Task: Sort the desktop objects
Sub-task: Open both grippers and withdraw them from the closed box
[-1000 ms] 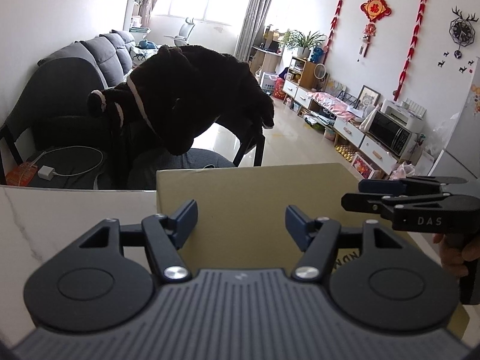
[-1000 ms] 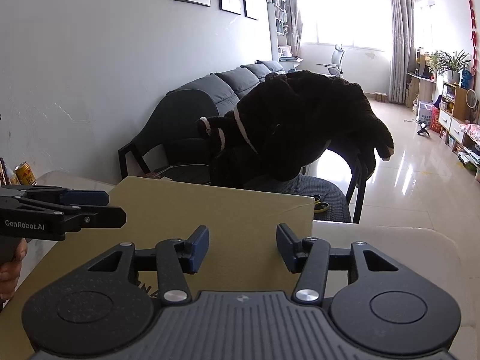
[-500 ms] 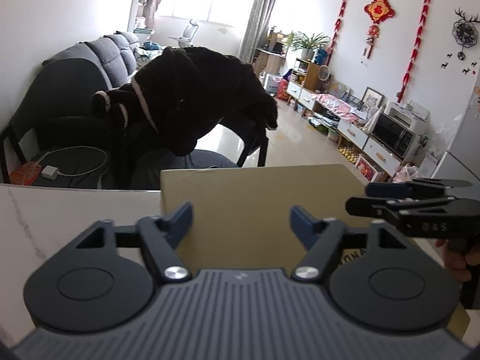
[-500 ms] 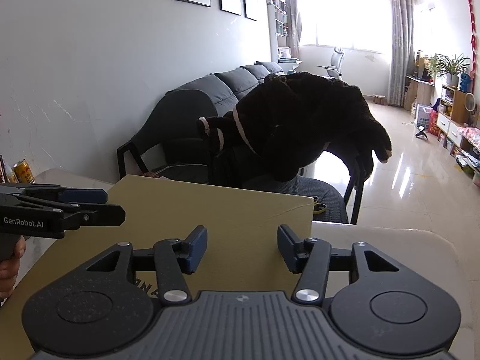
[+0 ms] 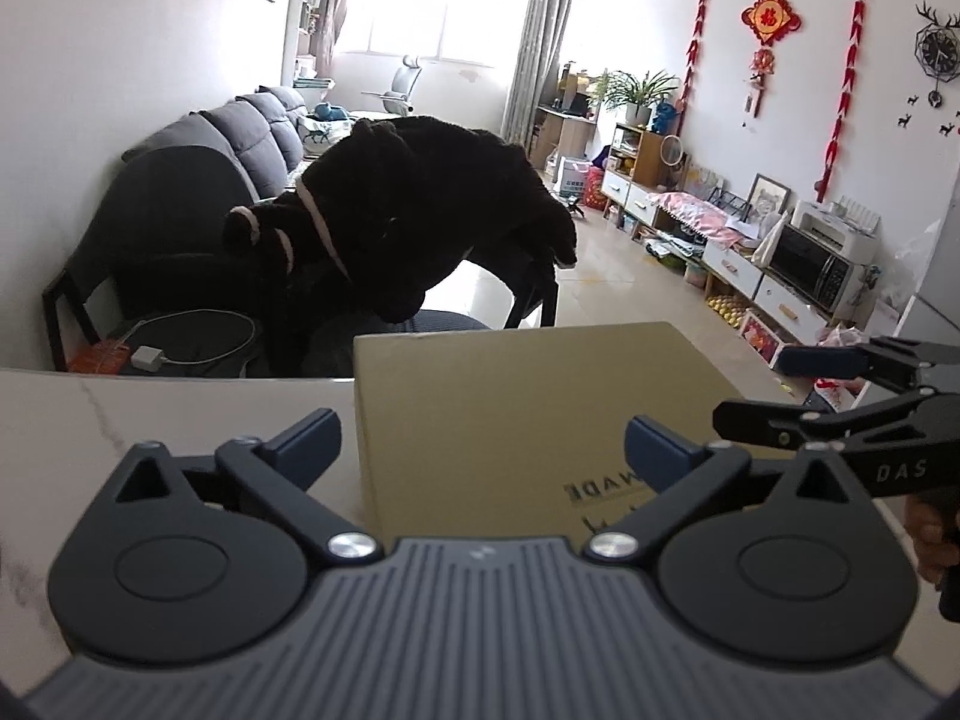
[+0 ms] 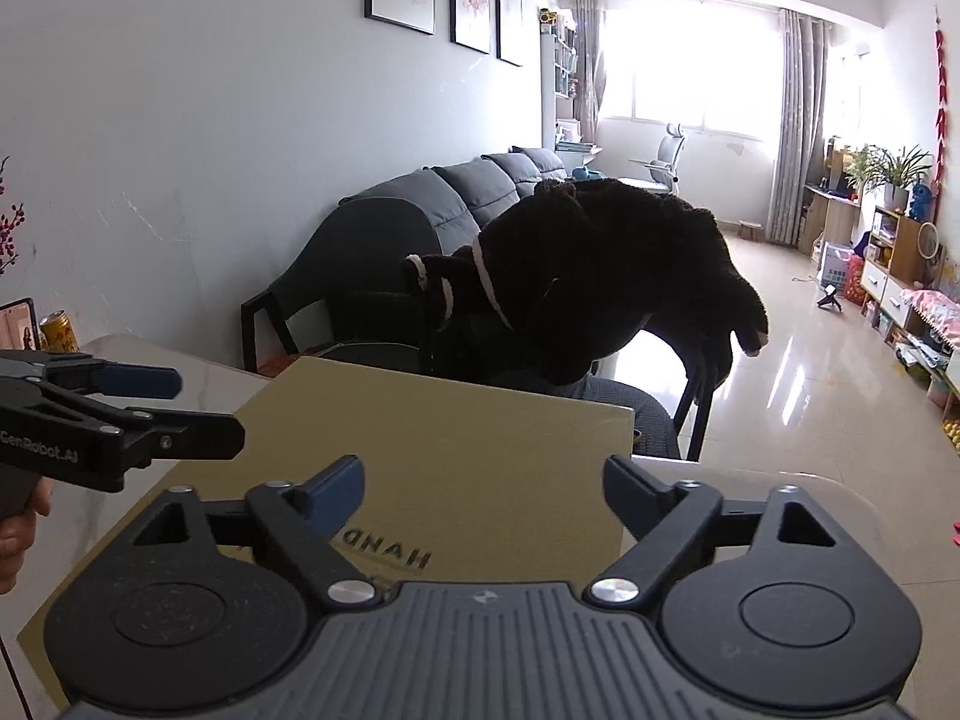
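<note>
A closed tan cardboard box [image 5: 528, 408] with dark lettering lies on the white marble table [image 5: 120, 420]. My left gripper [image 5: 483, 444] is open and empty above the box's near left part. Its left finger is over the table and its right finger over the box top. In the right wrist view the box [image 6: 432, 438] fills the middle. My right gripper [image 6: 483, 480] is open and empty over it, with its right finger near the box's right edge. Each view shows the other gripper open from the side: the right gripper [image 5: 774, 387] and the left gripper [image 6: 180, 411].
A big black plush toy [image 6: 588, 276] is draped over a dark chair just behind the table's far edge. A yellow can [image 6: 57, 330] and a small screen [image 6: 18, 324] stand at the table's far left by the wall. A grey sofa [image 5: 240, 138] runs along the wall.
Both grippers have opened wider over the box. The left wrist view has shifted a little left, so the box's left edge now sits between the left fingers.
</note>
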### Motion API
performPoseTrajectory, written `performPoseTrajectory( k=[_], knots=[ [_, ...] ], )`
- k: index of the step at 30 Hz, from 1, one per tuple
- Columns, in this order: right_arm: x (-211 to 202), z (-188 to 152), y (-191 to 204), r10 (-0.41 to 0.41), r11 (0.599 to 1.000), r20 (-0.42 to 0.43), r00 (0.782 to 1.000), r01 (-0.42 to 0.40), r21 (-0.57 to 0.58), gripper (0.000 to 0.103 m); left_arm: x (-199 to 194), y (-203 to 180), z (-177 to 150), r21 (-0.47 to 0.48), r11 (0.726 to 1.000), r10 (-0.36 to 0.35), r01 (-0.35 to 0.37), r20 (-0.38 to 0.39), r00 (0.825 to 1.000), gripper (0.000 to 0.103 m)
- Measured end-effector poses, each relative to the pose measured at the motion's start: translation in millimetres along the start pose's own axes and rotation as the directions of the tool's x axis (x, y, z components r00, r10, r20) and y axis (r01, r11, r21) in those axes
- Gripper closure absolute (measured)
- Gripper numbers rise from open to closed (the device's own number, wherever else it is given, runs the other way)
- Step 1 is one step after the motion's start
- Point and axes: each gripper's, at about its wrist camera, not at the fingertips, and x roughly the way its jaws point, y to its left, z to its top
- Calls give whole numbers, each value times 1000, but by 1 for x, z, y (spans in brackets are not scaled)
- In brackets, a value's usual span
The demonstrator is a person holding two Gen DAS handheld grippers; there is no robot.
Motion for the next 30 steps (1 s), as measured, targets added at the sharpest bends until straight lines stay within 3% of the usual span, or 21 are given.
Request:
performPoseTrajectory(
  k=[7,22,30],
  knots=[
    [-29,-12,10,-39,999,12,999,39,24,1,-27,-12,-11,31,997,74,-74,8,997,0],
    [-100,-59,49,-123,990,55,991,118,80,0,-87,-21,-53,-17,987,160,-159,51,986,0],
    [-124,-90,65,-137,983,35,990,131,131,0,-108,-34,-71,18,956,290,-291,39,956,0]
  ],
)
